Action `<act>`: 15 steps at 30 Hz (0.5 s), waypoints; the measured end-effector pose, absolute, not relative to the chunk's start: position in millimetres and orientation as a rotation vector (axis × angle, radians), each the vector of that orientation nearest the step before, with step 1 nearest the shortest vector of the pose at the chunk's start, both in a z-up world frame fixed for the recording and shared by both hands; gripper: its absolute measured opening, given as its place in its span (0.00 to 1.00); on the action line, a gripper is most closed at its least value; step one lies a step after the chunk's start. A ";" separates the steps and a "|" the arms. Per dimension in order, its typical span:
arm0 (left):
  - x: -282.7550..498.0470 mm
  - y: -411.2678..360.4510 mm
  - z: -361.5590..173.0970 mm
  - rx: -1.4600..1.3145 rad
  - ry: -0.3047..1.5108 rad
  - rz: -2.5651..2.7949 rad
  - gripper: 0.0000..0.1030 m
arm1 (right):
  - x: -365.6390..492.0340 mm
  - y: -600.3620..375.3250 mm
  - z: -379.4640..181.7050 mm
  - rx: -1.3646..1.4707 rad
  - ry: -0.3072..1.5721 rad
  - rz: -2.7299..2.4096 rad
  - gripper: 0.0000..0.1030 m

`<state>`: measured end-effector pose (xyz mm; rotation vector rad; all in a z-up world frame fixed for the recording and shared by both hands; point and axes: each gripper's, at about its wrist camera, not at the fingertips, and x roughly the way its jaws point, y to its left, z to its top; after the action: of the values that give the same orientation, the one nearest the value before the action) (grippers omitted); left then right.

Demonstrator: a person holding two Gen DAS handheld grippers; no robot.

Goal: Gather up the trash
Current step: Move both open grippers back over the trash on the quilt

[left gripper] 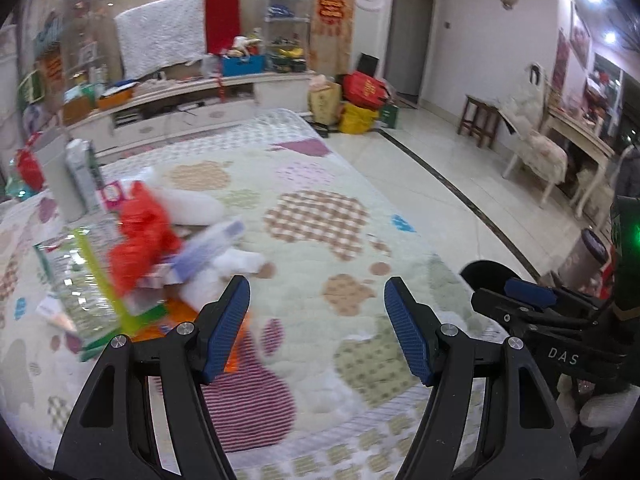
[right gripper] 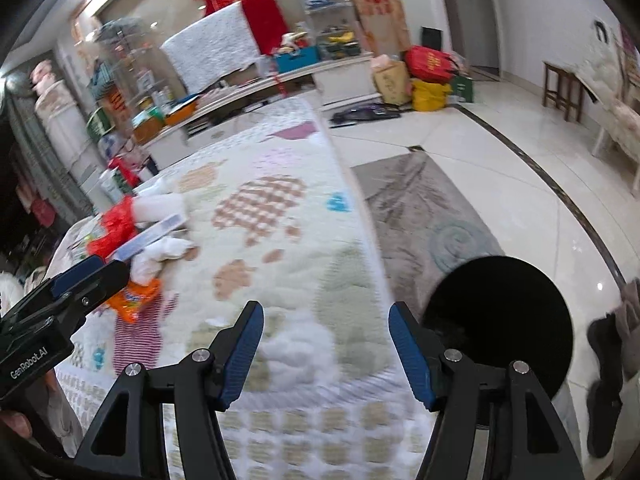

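Observation:
A pile of trash lies on the quilted table cover (left gripper: 360, 184) at the left: a red plastic bag (left gripper: 140, 236), white crumpled tissue (left gripper: 236, 264), a blue-and-white packet (left gripper: 208, 244), a clear plastic bag (left gripper: 76, 280) and an orange wrapper (right gripper: 136, 300). My left gripper (left gripper: 317, 296) hovers open just right of the pile, with nothing between its fingers. My right gripper (right gripper: 325, 316) is open and empty too, over the table's near right part. A black round bin (right gripper: 496, 320) stands on the floor off the table's right edge. The right wrist view also catches the red bag (right gripper: 116, 224) and the left gripper (right gripper: 80, 280).
An upright carton (left gripper: 82, 172) stands behind the pile. A grey rug (right gripper: 420, 208) lies on the tiled floor beside the table. Dark shoes (right gripper: 604, 360) sit right of the bin. A cluttered TV cabinet (left gripper: 200, 96), floor bags (left gripper: 360, 96) and a wooden stool (left gripper: 480, 120) line the far side.

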<state>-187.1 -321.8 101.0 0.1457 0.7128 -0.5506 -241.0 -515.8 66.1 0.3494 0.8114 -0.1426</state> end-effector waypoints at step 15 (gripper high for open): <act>-174.5 -240.1 104.4 0.095 0.679 -0.381 0.67 | -199.0 -440.5 71.7 0.266 0.831 0.007 0.65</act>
<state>-174.5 -240.1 104.4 0.0952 0.6792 -0.3811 -199.0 -440.5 71.7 0.2659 0.8305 0.0067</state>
